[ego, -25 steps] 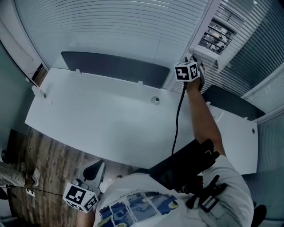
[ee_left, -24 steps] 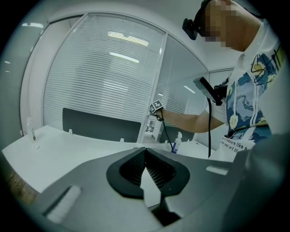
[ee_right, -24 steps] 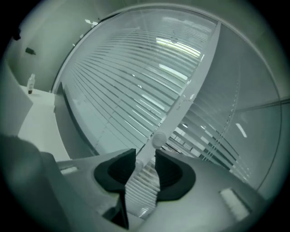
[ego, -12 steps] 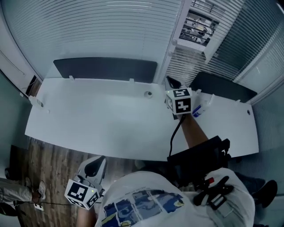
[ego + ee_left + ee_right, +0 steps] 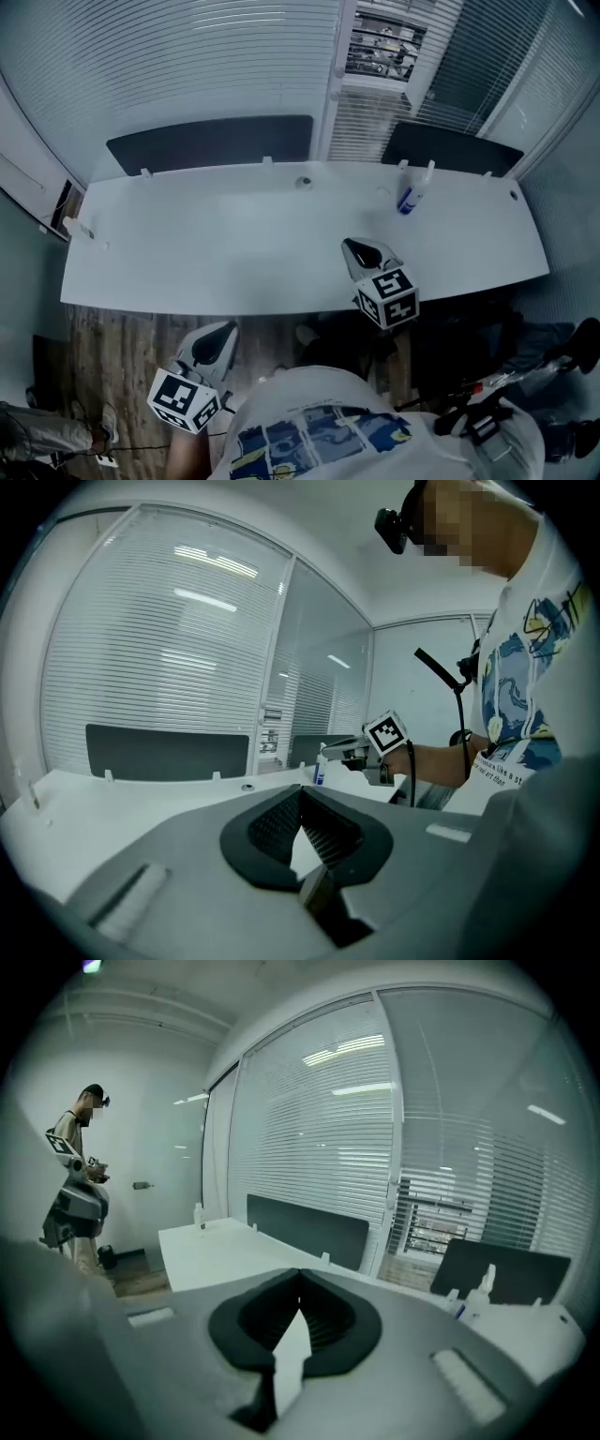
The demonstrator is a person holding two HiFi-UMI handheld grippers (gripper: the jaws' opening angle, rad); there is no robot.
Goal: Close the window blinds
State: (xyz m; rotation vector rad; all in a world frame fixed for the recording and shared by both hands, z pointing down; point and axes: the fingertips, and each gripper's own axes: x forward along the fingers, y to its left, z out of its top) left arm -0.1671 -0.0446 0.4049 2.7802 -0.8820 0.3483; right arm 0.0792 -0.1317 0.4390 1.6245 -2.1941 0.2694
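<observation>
The wide window blind (image 5: 187, 66) hangs behind the white desk (image 5: 234, 253) with its slats lying flat. A narrow blind (image 5: 380, 42) to its right still lets the outside show through its slats. My right gripper (image 5: 354, 246) hovers over the desk's near edge, well back from the window, shut and empty. In the right gripper view the pads (image 5: 314, 1312) meet with nothing between them, and the blinds (image 5: 309, 1129) stand far ahead. My left gripper (image 5: 225, 333) hangs low in front of the desk, shut and empty (image 5: 300, 794).
Two dark partition panels (image 5: 211, 142) (image 5: 450, 145) stand along the desk's back edge. A spray bottle (image 5: 406, 199) stands at the back right. Black gear (image 5: 525, 347) lies on the floor at the right. Another person (image 5: 80, 1185) stands by the far wall.
My right gripper has come away from the blinds at the window and dropped back to the desk's near edge. The left gripper shifted slightly. The head view swung right.
</observation>
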